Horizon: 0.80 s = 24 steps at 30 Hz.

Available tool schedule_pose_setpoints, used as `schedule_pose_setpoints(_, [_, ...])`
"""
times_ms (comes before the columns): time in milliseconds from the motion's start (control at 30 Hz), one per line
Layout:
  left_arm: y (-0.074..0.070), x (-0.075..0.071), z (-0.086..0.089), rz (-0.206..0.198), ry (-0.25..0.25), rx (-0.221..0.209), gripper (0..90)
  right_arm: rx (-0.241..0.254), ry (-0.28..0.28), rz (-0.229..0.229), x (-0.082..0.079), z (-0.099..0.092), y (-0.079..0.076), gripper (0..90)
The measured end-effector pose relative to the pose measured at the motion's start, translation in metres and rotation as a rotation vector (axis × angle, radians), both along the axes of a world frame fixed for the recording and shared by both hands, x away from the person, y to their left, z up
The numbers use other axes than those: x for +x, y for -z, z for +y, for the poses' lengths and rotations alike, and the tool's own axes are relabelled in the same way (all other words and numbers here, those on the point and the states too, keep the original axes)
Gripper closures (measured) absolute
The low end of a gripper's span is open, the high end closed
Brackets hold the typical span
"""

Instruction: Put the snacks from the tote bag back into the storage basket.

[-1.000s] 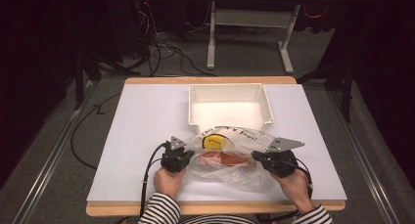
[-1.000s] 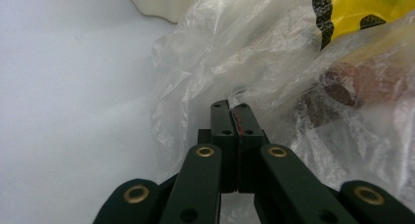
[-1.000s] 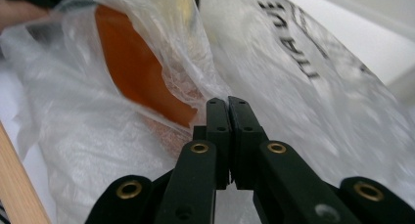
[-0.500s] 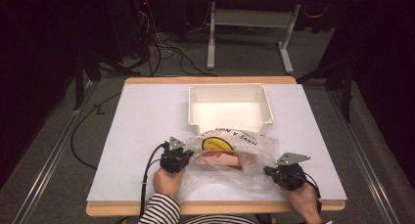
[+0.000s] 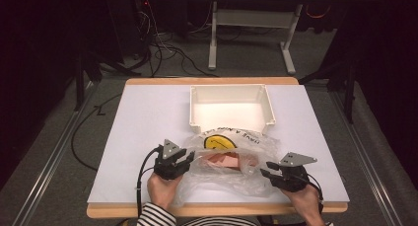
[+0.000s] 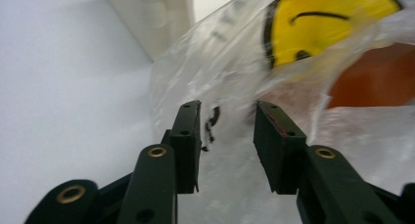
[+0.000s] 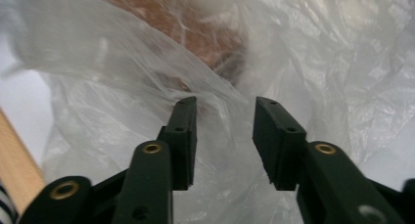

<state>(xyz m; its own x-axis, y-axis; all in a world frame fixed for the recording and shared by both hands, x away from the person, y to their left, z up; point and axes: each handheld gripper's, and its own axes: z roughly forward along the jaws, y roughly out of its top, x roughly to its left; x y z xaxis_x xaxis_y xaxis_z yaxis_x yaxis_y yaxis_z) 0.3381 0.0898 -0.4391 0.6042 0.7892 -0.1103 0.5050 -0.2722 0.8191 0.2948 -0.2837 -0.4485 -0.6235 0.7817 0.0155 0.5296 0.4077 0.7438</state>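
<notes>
White table | plastic bag between both grippers (left, right) | jaws just opened, gripping nothing

On your table the tray stands at the far middle, and the bag lies just before it, its far edge touching the tray's near wall, with a flat item inside it. Your left gripper sits at the bag's left end and your right gripper at its right end, each with bag film between its parted jaws. Both lie near the table's front edge, with your hands behind them.
</notes>
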Motion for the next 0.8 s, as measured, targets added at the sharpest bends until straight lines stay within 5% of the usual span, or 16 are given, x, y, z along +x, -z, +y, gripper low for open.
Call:
schedule_pose_setpoints(267, [-0.013, -0.021, -0.012, -0.027, 0.05, -0.019, 51.4, 0.06, -0.026, -0.06, -0.008, -0.005, -0.024, 51.2])
schedule_pose_setpoints(433, [-0.012, -0.022, -0.022, -0.015, 0.064, -0.001, 47.6, 0.085, -0.038, -0.089, -0.009, -0.003, -0.036, 47.4])
schedule_pose_setpoints(700, [-0.003, -0.013, -0.034, 0.023, 0.048, 0.003, 45.3, 0.107, -0.092, -0.122, 0.002, 0.029, -0.05, 42.8])
schedule_pose_setpoints(800, [-0.002, -0.01, -0.037, 0.03, 0.042, -0.002, 45.2, 0.073, -0.121, -0.117, 0.01, 0.048, -0.05, 41.3])
